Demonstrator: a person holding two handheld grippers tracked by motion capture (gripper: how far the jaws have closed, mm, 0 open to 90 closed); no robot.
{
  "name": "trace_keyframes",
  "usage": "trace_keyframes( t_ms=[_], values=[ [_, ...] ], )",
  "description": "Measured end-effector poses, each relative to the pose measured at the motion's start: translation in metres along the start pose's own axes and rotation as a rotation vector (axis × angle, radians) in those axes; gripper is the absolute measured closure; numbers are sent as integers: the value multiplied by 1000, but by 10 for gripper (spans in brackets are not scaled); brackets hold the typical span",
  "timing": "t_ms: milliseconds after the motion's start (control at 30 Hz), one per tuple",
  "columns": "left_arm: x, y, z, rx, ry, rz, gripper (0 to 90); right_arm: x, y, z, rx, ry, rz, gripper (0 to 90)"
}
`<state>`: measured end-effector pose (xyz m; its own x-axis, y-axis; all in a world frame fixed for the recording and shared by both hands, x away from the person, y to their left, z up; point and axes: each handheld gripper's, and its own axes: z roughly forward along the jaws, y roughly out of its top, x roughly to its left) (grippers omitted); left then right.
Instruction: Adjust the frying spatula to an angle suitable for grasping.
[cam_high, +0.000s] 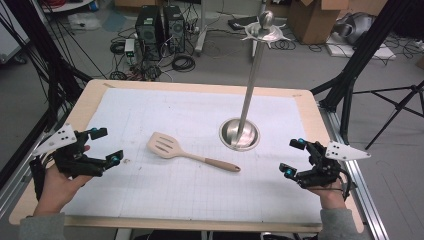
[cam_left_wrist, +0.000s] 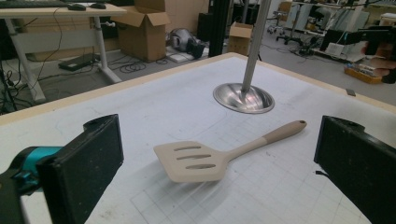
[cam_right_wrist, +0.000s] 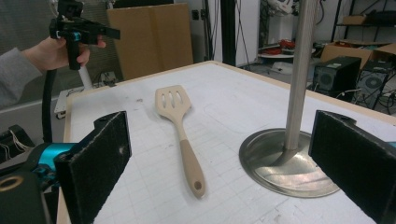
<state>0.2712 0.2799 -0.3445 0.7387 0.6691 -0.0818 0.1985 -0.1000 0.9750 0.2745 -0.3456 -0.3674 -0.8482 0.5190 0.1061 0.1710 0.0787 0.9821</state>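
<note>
**Spatula lies free between two open grippers**

Nearest the person, the left gripper (cam_high: 102, 146) hovers at the table's (cam_high: 200, 87) left edge with its jaws spread wide apart, holding nothing. The right gripper (cam_high: 294, 157) sits at the right edge, its jaws likewise apart and empty. Between them, well clear of both, the beige slotted spatula (cam_high: 187, 152) lies flat on the white gridded mat (cam_high: 165, 197), blade toward the left gripper, handle pointing toward the right one. Just beyond the handle end stands the metal stand (cam_high: 240, 134), its round base on the mat and its pole rising upright to a hooked top. Behind the table, boxes and cables clutter the floor.
</note>
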Motion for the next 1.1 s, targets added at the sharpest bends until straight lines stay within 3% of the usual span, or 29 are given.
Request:
trace_keyframes(
  t_ms=[667, 1100],
  values=[
    [0, 0, 0, -2, -4, 2, 18, 1, 0, 2, -5, -12, 11, 46],
    [0, -1, -2, -2, -6, -3, 18, 4, -1, 17, 19, 2, 15, 63]
  ],
)
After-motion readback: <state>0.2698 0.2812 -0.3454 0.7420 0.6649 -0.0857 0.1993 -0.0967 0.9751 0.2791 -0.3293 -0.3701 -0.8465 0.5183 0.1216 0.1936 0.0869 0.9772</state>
